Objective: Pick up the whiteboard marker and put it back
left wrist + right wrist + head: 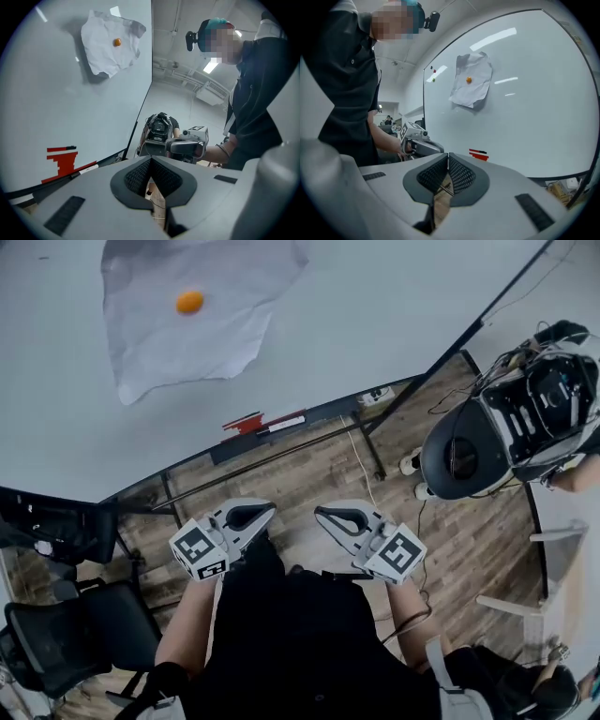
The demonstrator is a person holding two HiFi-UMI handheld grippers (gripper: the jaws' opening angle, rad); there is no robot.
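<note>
I am looking at a black swivel office chair (pixel 66 634) sitting well out to the left of my left gripper (pixel 268 510). That gripper's jaws are pressing together at the tips and carrying nothing. In the left gripper view its dark ribbed pads (pixel 136 177) are meeting at the front, and only wooden floor is showing through the gap below them.

Beyond those fingers and off to their left, the slim red whiteboard marker with a dark end (pixel 61 149) is lying flat. It is resting on top of a stepped red block (pixel 64 164) at the foot of the large white whiteboard (pixel 375 315). Just right of it, a white-barrelled pen (pixel 286 421) is lying along the dark metal ledge (pixel 323 412). Both are well apart from either pair of fingertips. Higher on the board, a crumpled white sheet of paper (pixel 225 324) is hanging under a small round orange magnet (pixel 189 302).

My right gripper (pixel 321 513) is hovering beside the left one, tips pointing towards each other. Its jaws are also closing fully on nothing, and its mesh pads (pixel 461 176) are touching. From there the marker is showing ahead and slightly right of the fingers.

Far right of both grippers, a second person in black headgear (pixel 459 457) is standing on the floor.
</note>
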